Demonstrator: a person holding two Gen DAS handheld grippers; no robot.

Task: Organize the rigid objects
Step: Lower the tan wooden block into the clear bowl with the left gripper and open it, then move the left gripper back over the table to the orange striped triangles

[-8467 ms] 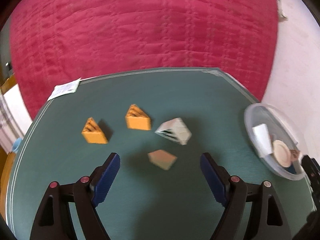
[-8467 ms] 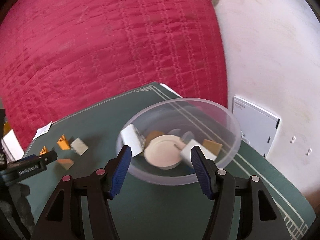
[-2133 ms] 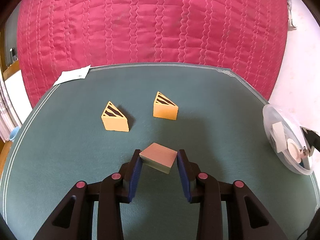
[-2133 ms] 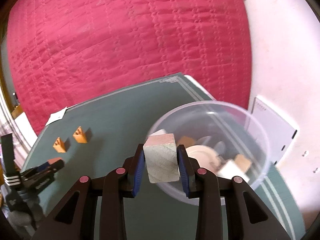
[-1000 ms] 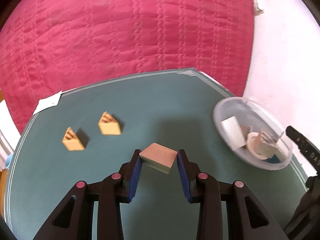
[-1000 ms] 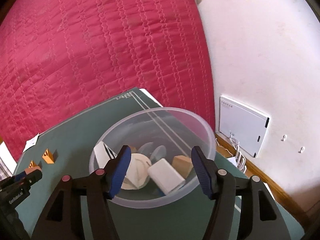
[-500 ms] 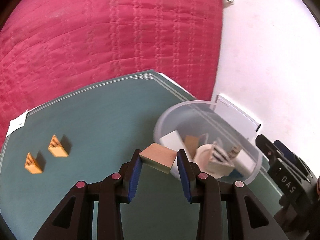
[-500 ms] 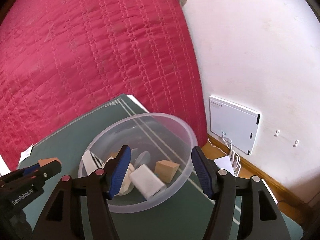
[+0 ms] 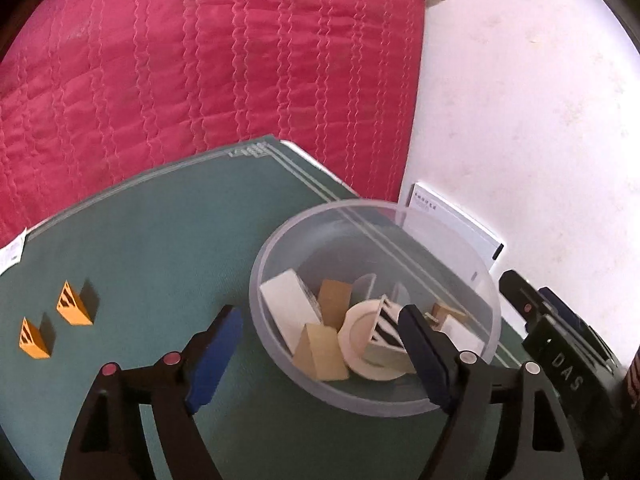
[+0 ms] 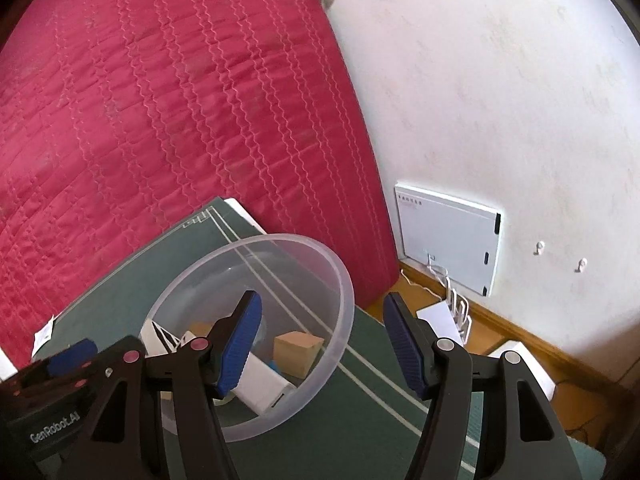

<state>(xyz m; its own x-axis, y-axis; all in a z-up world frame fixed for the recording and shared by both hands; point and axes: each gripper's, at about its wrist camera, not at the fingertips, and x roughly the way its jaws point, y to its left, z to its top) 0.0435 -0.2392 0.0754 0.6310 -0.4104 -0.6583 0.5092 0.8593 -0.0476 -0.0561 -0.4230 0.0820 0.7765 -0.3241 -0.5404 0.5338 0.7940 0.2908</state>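
My left gripper hangs over the near rim of the clear plastic bowl, its jaws opening with nothing pressed between them. Just below them a tan wooden block lies inside the bowl, among a white block, a white disc, a striped wedge and other pieces. Two orange striped wedges stand on the green table at the left. My right gripper is open and empty, straddling the bowl's right rim.
A red quilted cover rises behind the green table. At the right are a white wall and a white panel, with cables and wooden floor below it. A paper label lies at the table's far left edge.
My left gripper swung right over the bowl and opened, and the tan block dropped from it into the bowl. My right gripper drifted toward the bowl's right rim, still open.
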